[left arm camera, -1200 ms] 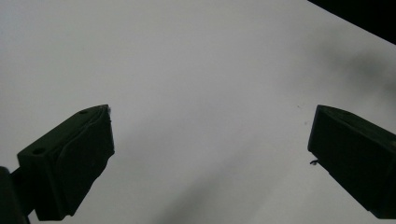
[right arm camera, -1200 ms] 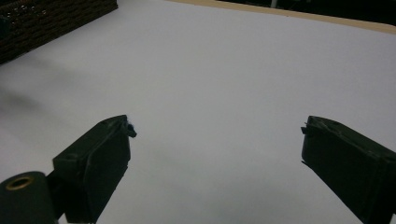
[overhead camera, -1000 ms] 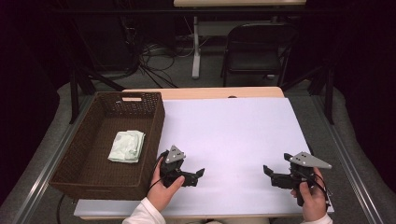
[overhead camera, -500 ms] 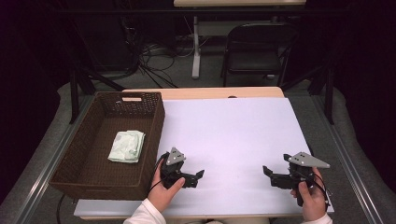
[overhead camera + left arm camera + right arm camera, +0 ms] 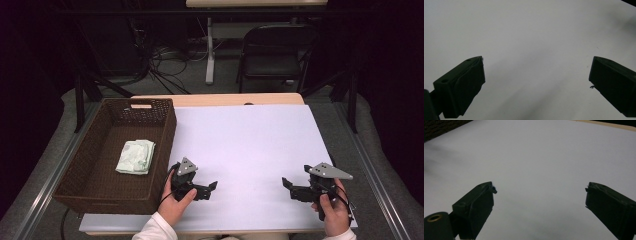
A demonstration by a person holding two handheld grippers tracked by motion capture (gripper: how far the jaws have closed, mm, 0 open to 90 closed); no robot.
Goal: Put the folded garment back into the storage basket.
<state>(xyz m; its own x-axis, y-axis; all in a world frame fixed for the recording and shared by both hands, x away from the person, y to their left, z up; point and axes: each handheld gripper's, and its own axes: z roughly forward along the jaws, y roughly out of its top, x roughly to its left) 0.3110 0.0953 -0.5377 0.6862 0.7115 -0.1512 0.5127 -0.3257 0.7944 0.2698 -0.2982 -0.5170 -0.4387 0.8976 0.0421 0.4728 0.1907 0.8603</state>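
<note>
My left gripper (image 5: 536, 85) looks down along its two black, blocky jaws onto a plain white tabletop surface (image 5: 529, 32). One jaw rises from the lower left corner, the other from the lower right edge, and they stand wide apart with nothing between them but bare white surface. A soft grey shadow spreads across the white below and between the jaws. A thin dark sliver (image 5: 630, 2) cuts the top right corner; what it is, I cannot tell.
</note>
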